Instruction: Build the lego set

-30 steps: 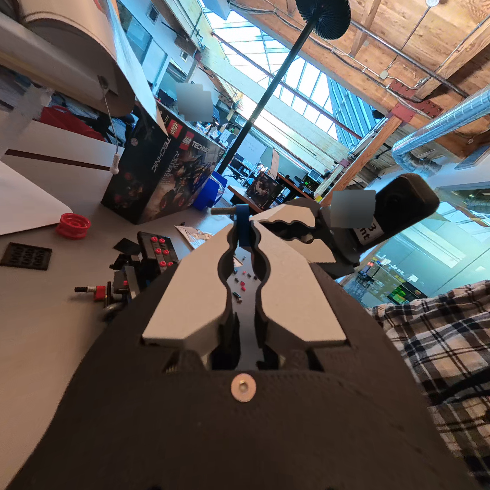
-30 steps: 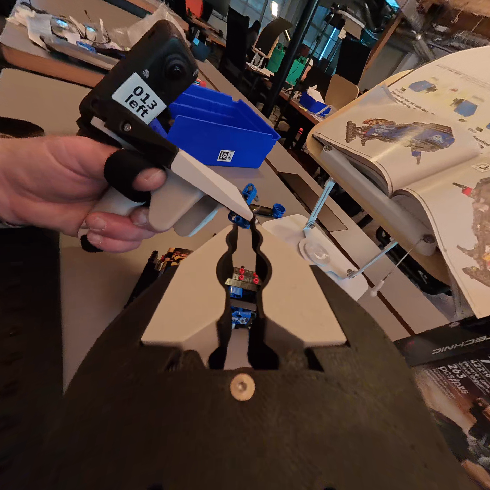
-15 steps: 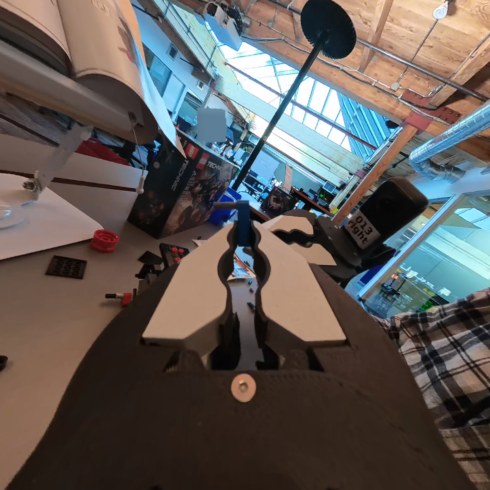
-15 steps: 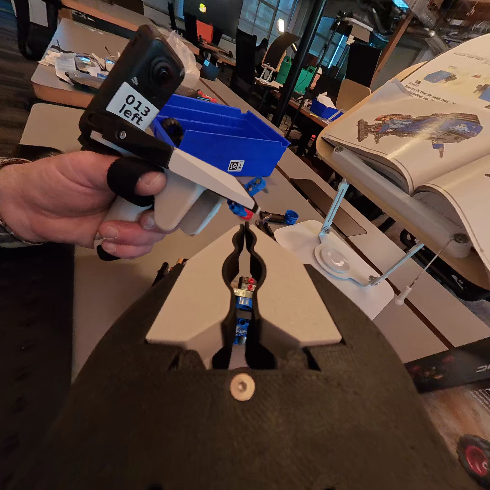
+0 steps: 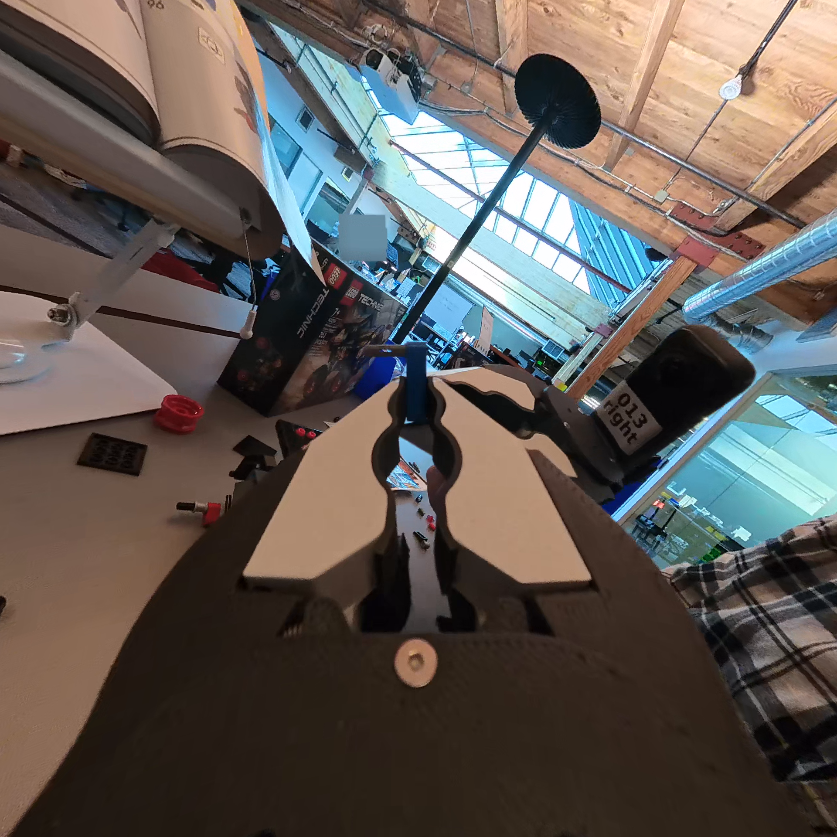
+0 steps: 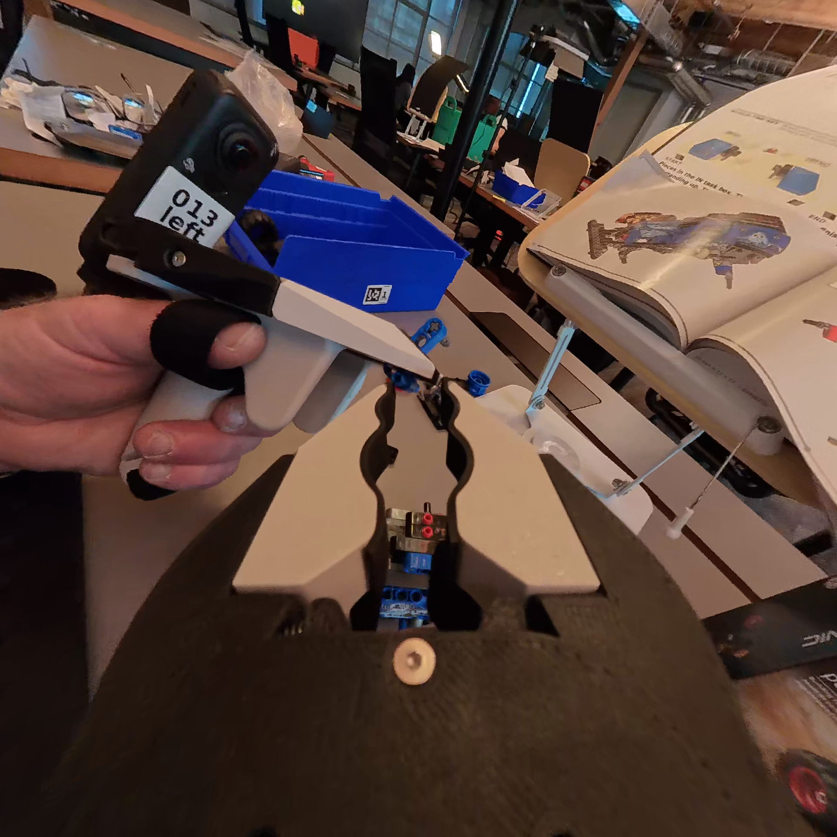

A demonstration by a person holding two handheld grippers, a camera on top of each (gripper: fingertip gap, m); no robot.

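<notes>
My left gripper (image 5: 416, 389) is shut on a small blue lego piece (image 5: 416, 385) with a dark axle sticking out to the left at its top. In the right wrist view the left gripper (image 6: 421, 367) is held by a hand, and its tip carries the blue piece (image 6: 398, 378) right at my right gripper's (image 6: 419, 389) fingertips. The right gripper's jaws stand apart, with nothing clearly held. A black, blue and red partial build (image 6: 416, 530) lies on the table below, seen through the right jaws. The right gripper also shows in the left wrist view (image 5: 480, 389).
A blue bin (image 6: 362, 253) stands behind the left gripper. An open instruction book on a stand (image 6: 679, 271) is at the right. On the table lie the lego box (image 5: 317, 344), a red wheel hub (image 5: 179, 412), a black plate (image 5: 112, 454), small pins (image 5: 423, 521) and blue parts (image 6: 478, 382). Both grippers' tips are close together, under 4 cm apart.
The right gripper's jaws have opened from nearly shut. The left gripper, still holding the blue piece, has tilted upward and come closer to the right fingertips.
</notes>
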